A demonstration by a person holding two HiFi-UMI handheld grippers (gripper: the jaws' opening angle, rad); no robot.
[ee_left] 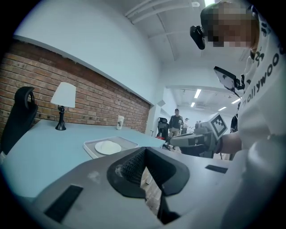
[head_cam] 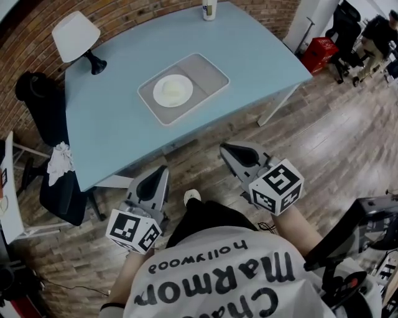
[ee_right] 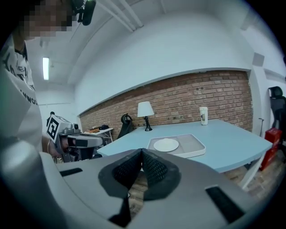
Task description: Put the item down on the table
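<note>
Head view shows the grey plastic left claw (head_cam: 160,172) and right claw (head_cam: 227,151), each pressed together and empty. Ahead of them, a round white plate (head_cam: 172,90) lies on a grey rectangular tray (head_cam: 211,77).

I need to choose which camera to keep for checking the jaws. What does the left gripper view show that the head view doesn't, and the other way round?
Only the left gripper view: the left gripper seen along its own jaws, which are together with nothing between them, plus a person standing in the far room and ceiling lights. Only the head view: the red crate and the white cloth. Both: the right gripper, the table, tray, plate, lamp and cup.
</note>
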